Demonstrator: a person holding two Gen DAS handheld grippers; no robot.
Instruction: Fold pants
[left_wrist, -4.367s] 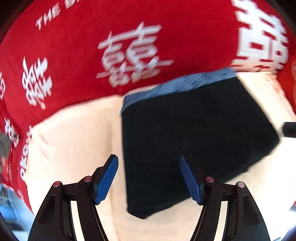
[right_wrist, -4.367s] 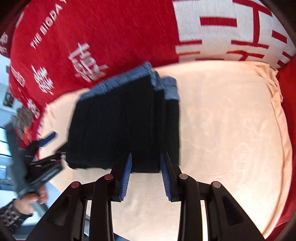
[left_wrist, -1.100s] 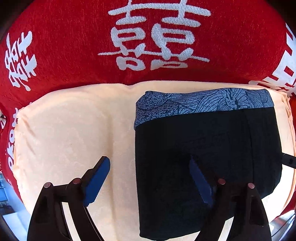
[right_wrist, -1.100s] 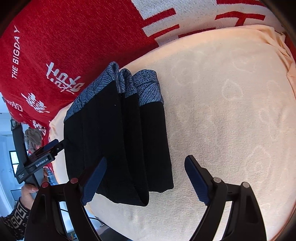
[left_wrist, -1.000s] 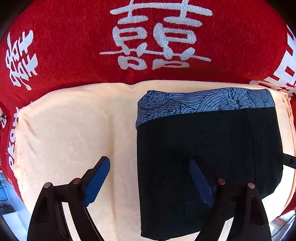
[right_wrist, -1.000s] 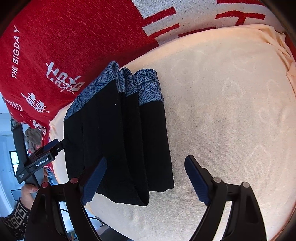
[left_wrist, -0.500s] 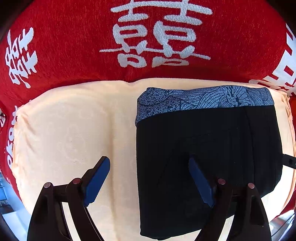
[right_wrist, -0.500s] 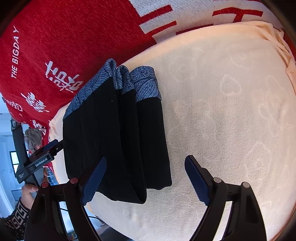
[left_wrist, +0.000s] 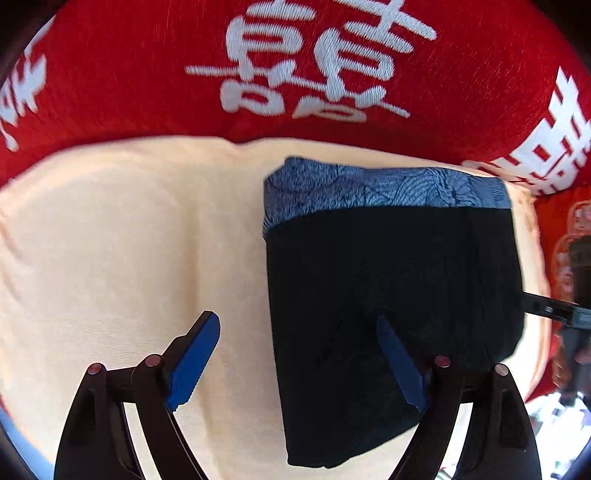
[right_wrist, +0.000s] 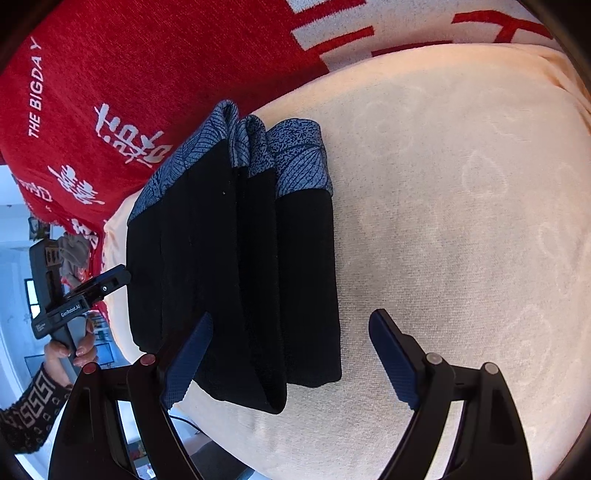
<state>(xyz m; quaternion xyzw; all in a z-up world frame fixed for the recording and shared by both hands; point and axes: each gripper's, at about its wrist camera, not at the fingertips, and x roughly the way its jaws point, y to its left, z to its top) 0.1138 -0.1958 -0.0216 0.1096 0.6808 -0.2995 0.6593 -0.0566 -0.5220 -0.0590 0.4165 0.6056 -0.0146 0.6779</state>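
Folded pants on the cream cushion, both grippers hovering empty.

The red blanket (left_wrist: 147, 85) backs a cream cushion (right_wrist: 461, 221); on it lie the black pants (left_wrist: 388, 288), stacked in layers, patterned blue waistband (left_wrist: 369, 192) toward the blanket. They look soft, light and limp, likely to sag, so pinch all layers at a folded edge. The left gripper (left_wrist: 299, 362) and right gripper (right_wrist: 291, 365) have jaws spread wide, grasping nothing.
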